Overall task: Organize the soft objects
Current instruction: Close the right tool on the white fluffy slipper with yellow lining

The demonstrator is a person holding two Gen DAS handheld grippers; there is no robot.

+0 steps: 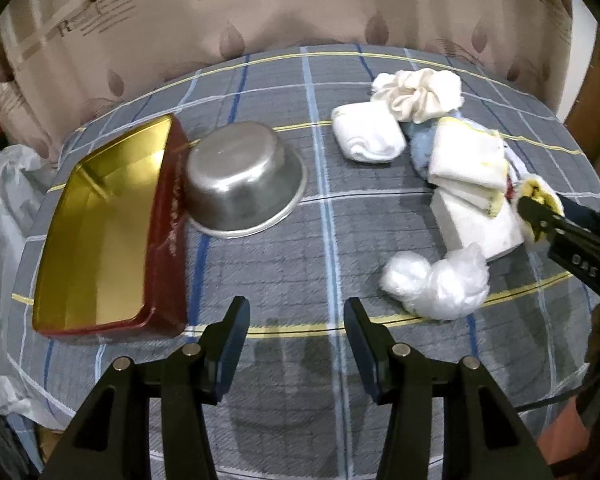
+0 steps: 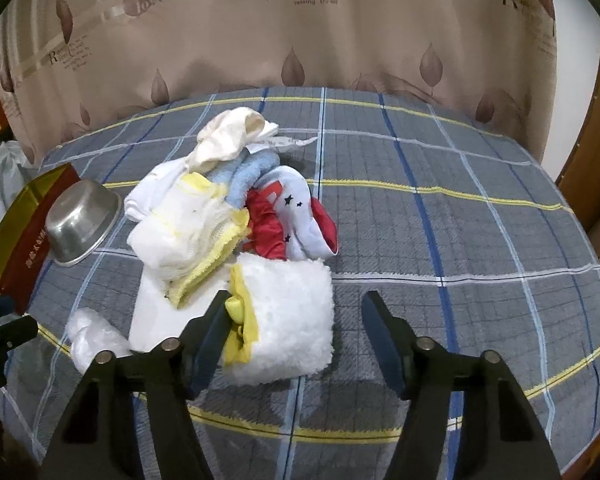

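Both tongs gape: my right gripper (image 2: 296,332) straddles the fluffy pad (image 2: 288,320) at lower centre to pinch it, my left gripper (image 1: 296,344) waits empty near the tin (image 1: 100,240) at left.

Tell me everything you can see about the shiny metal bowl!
The metal bowl looks like dull, scuffed steel. It is round, with a flat base, sloping sides and a thin flared rim. It lies upside down on the checked cloth, tipped, its rim leaning against the red tin with the gold inside. It sits left of the pile of soft things, apart from them. No gripper touches it.
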